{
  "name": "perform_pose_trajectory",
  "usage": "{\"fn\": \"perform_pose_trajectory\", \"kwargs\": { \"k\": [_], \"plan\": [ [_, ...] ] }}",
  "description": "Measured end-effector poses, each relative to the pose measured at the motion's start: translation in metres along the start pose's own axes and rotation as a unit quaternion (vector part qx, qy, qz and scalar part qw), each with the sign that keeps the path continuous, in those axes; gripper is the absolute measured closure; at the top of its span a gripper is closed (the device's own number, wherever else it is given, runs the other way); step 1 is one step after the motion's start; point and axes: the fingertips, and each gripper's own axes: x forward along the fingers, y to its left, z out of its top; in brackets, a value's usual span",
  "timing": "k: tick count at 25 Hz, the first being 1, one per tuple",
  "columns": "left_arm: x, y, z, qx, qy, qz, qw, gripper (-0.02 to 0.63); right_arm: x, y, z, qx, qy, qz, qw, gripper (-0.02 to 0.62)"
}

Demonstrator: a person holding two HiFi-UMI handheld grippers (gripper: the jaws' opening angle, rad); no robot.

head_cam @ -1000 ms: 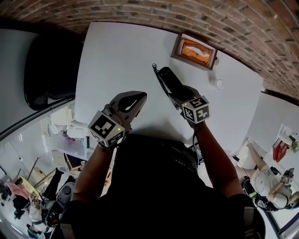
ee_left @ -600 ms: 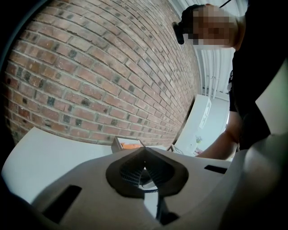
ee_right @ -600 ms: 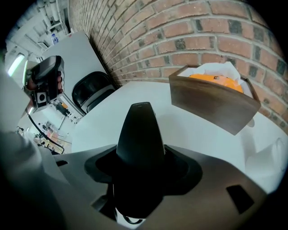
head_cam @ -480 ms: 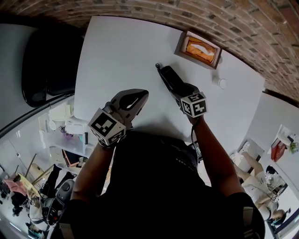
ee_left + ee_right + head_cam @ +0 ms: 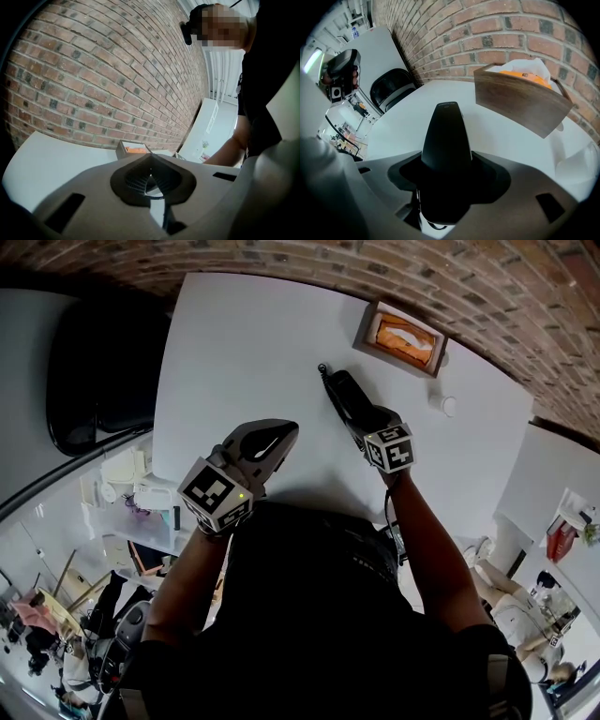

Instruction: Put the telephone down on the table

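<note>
Right tongs (image 5: pixel 364 418) are clamped on the black telephone (image 5: pixel 341 390), low over the bench's (image 5: pixel 234 343) far right. Left tongs (image 5: pixel 277 435) are closed, empty. It looks like the lowering step; next, settle it flat and release.

1. Black top (image 5: pixel 309 615) over torso and shoulders, sleeves ending above the elbows.
2. Left gripper (image 5: pixel 277 433): pale grey moulded shell, dark ribbed pads inside the jaw recess, small green light near the rear.
3. Right gripper (image 5: pixel 364 420): grey shell, black recess round the jaws.
4. White cubes printed with black square markers at the gripper rears: left cube (image 5: pixel 216 495), right cube (image 5: pixel 390 448).
5. Thin dark cable (image 5: pixel 386 512) trailing behind the right cube.
</note>
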Motion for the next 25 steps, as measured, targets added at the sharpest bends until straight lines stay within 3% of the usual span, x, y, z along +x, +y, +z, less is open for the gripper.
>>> {"fn": "perform_pose_trajectory", "kwargs": {
  "k": [11, 25],
  "plan": [
    [0.006, -0.008, 0.0, 0.007, 0.009, -0.012, 0.9999, 0.598, 0.008, -0.004, -0.019, -0.025, 0.027, 0.0, 0.999, 0.324],
    [0.012, -0.019, -0.003, 0.017, 0.013, -0.014, 0.9997, 0.598, 0.011, -0.003, -0.022, -0.02, 0.02, 0.018, 0.999, 0.321]
  ]
}}
